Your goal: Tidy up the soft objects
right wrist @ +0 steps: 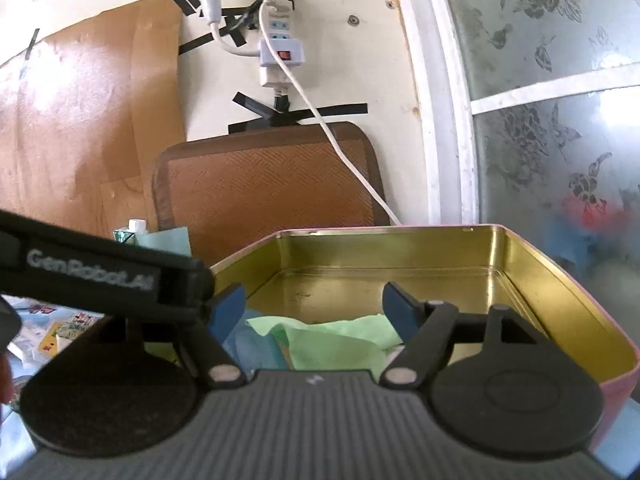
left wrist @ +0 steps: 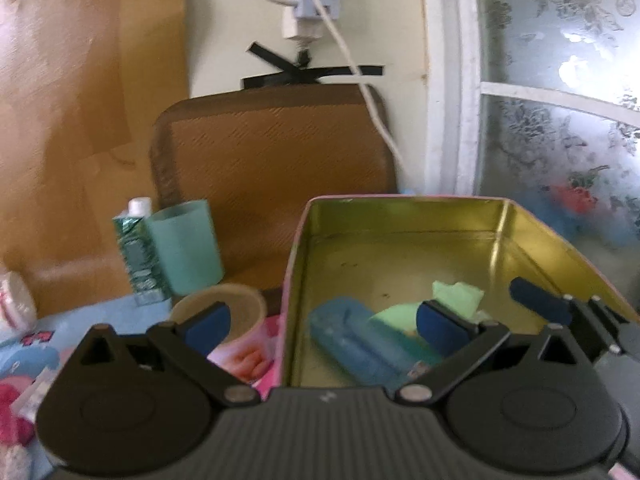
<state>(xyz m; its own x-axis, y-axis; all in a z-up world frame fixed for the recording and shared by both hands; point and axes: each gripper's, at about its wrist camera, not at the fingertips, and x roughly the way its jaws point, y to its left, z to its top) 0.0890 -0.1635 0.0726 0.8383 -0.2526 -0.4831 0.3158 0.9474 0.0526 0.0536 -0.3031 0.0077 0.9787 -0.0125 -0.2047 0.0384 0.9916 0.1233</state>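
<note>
A pink tin (left wrist: 400,200) with a gold inside stands open in front of both grippers. In it lie a blue soft piece (left wrist: 356,344) and a crumpled light green cloth (left wrist: 456,294). My left gripper (left wrist: 323,323) is open wide over the tin's near left corner, one pad outside the wall and one inside, gripping nothing. The right wrist view shows the same tin (right wrist: 400,230), with the green cloth (right wrist: 340,340) and the blue piece (right wrist: 248,344) lying below my right gripper (right wrist: 314,308). That gripper is open and its pads are clear of the cloth. The left gripper's body (right wrist: 100,276) crosses at the left.
A teal cup (left wrist: 186,248), a green tube (left wrist: 138,256) and a pink printed cup (left wrist: 236,336) stand left of the tin. A brown woven mat (left wrist: 272,152) leans on the wall behind. A white cable (right wrist: 340,148) hangs from a power strip (right wrist: 280,52). A frosted window (left wrist: 560,100) is on the right.
</note>
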